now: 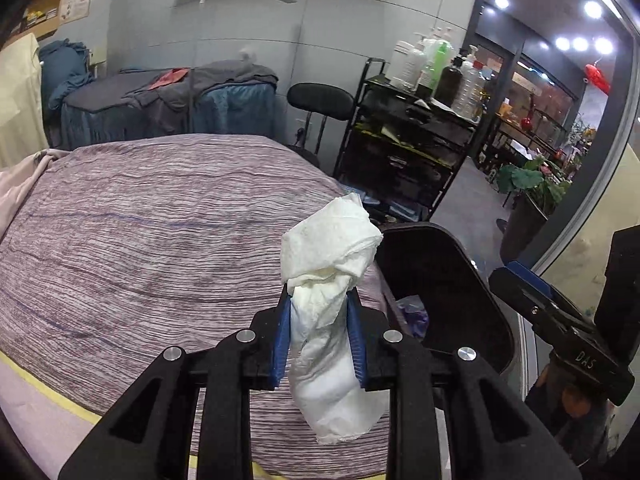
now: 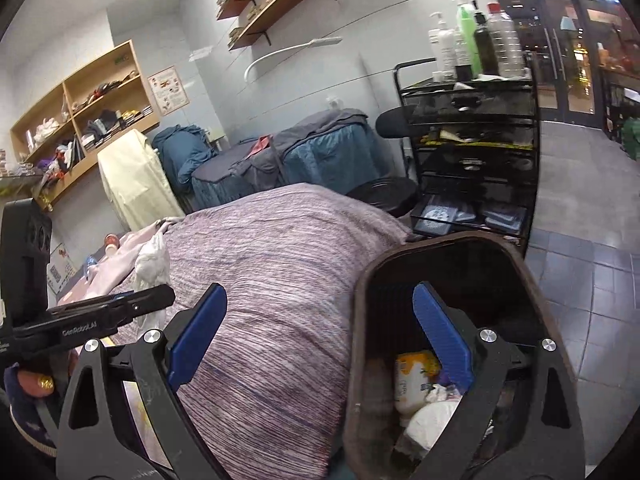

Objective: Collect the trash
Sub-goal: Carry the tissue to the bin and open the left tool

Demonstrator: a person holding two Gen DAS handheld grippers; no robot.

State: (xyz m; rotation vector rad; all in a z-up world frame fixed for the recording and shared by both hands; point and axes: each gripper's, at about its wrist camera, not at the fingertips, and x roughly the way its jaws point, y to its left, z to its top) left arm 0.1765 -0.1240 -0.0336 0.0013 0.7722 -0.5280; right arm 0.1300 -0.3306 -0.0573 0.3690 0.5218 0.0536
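Observation:
My left gripper (image 1: 320,300) is shut on a crumpled white tissue (image 1: 332,276) and holds it above the striped purple bed cover (image 1: 160,248), just left of the black trash bin (image 1: 448,280). The tissue also shows in the right wrist view (image 2: 152,264), clamped in the left gripper. My right gripper (image 2: 320,320) is open and empty; its right finger hangs over the bin (image 2: 360,340), its left finger over the bed cover (image 2: 272,280). The bin holds a yellow-white packet (image 2: 412,384) and white wads (image 2: 432,416).
A black trolley (image 2: 472,128) with bottles (image 2: 472,36) stands behind the bin, by a black stool (image 2: 384,194). A second bed with blue and grey covers (image 2: 304,152) lies at the back. Wooden shelves (image 2: 80,120) line the left wall. Tiled floor (image 2: 580,264) lies to the right.

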